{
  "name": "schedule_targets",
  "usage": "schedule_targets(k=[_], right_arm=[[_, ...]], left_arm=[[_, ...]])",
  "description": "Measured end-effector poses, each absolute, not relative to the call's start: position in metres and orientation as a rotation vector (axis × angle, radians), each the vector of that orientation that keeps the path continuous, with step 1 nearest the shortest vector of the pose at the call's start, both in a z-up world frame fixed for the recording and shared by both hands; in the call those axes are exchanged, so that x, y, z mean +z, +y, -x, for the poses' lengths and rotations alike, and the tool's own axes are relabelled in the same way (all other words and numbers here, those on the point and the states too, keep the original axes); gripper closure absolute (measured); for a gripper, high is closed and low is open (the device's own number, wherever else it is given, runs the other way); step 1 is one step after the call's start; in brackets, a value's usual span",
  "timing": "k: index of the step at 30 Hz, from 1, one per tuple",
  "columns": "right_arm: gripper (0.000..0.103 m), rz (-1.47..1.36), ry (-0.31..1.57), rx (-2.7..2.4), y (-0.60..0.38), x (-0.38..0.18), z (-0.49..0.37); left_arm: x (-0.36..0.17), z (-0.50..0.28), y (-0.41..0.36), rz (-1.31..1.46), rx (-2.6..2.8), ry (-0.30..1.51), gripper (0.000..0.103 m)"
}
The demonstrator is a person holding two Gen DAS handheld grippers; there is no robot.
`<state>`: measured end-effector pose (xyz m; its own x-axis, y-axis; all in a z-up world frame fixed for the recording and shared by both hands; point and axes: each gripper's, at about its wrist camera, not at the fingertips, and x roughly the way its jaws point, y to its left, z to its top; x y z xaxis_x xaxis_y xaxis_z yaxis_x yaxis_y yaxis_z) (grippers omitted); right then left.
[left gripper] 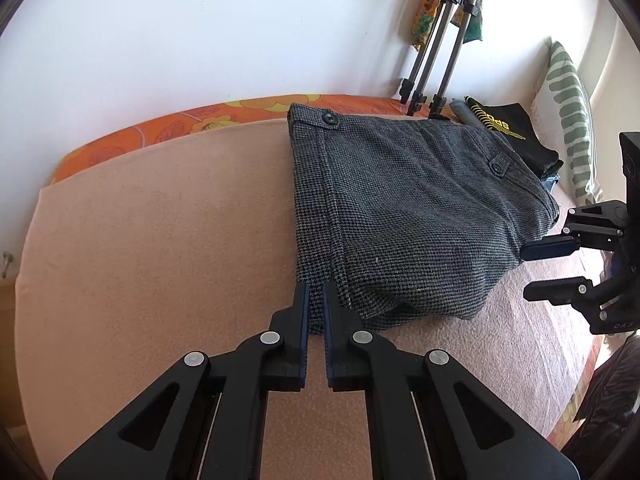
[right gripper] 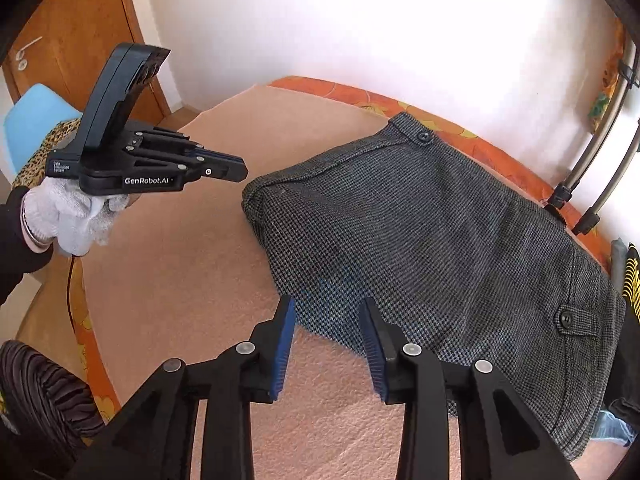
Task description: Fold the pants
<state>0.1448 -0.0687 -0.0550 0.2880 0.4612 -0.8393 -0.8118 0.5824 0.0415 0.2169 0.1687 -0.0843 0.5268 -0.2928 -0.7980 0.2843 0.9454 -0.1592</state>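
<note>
Grey houndstooth pants (left gripper: 408,208) lie folded into a compact rectangle on a peach blanket (left gripper: 160,240). My left gripper (left gripper: 316,292) has its jaws nearly closed, with a narrow gap, its tips at the pants' near left corner; I cannot tell if cloth is pinched. In the right wrist view the left gripper (right gripper: 240,170) hovers left of the pants (right gripper: 440,240), apart from them. My right gripper (right gripper: 328,312) is open, its tips at the pants' near edge, holding nothing. It shows in the left wrist view (left gripper: 532,272) at the right side of the pants.
A stack of folded clothes, the top one black with yellow print (left gripper: 508,128), lies beyond the pants. Tripod legs (left gripper: 432,60) stand on the orange floral sheet (left gripper: 160,132). A striped pillow (left gripper: 572,120) leans far right. A blue chair (right gripper: 36,116) and wooden door (right gripper: 80,32) stand left.
</note>
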Motion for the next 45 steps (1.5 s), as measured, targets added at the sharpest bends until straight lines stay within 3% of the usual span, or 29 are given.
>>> schedule_targets(k=[7, 9, 10, 12, 14, 22, 29, 31, 36, 38, 40, 43, 45], right_arm=[[0.07, 0.667, 0.887, 0.851, -0.04, -0.103, -0.116], [0.075, 0.77, 0.828, 0.82, -0.032, -0.111, -0.112], [0.086, 0.803, 0.811, 0.809, -0.031, -0.112, -0.113], [0.094, 0.806, 0.814, 0.829, -0.032, -0.106, -0.119], [0.098, 0.773, 0.826, 0.848, -0.036, -0.095, -0.125], [0.102, 0.551, 0.892, 0.925, -0.057, -0.037, -0.164], [0.098, 0.603, 1.061, 1.025, -0.067, -0.069, -0.145], [0.086, 0.539, 1.066, 1.021, -0.077, -0.068, -0.147], [0.081, 0.38, 1.034, 0.919, -0.117, -0.059, -0.168], [0.072, 0.321, 1.019, 0.849, -0.141, -0.054, -0.175], [0.072, 0.281, 1.003, 0.798, -0.164, -0.049, -0.181], [0.072, 0.256, 0.994, 0.715, -0.202, -0.047, -0.187], [0.072, 0.248, 0.989, 0.65, -0.226, -0.049, -0.19]], left_arm=[[-0.085, -0.211, 0.168, 0.013, -0.345, 0.959, 0.096], [-0.083, -0.21, 0.169, 0.011, -0.346, 0.955, 0.096], [-0.083, -0.209, 0.17, 0.009, -0.341, 0.954, 0.096], [-0.082, -0.208, 0.173, 0.012, -0.336, 0.954, 0.092], [-0.082, -0.208, 0.176, 0.016, -0.332, 0.95, 0.081], [-0.089, -0.211, 0.176, 0.07, -0.348, 0.963, 0.067], [-0.081, -0.219, 0.156, 0.023, -0.334, 0.934, 0.067], [-0.081, -0.223, 0.144, 0.0, -0.354, 0.934, 0.067], [-0.096, -0.23, 0.115, -0.138, -0.35, 0.955, 0.067], [-0.105, -0.234, 0.116, -0.132, -0.348, 0.985, 0.067], [-0.114, -0.235, 0.119, -0.154, -0.319, 0.995, 0.066], [-0.121, -0.237, 0.129, -0.13, -0.308, 1.014, 0.055], [-0.116, -0.234, 0.132, -0.136, -0.299, 1.0, 0.054]])
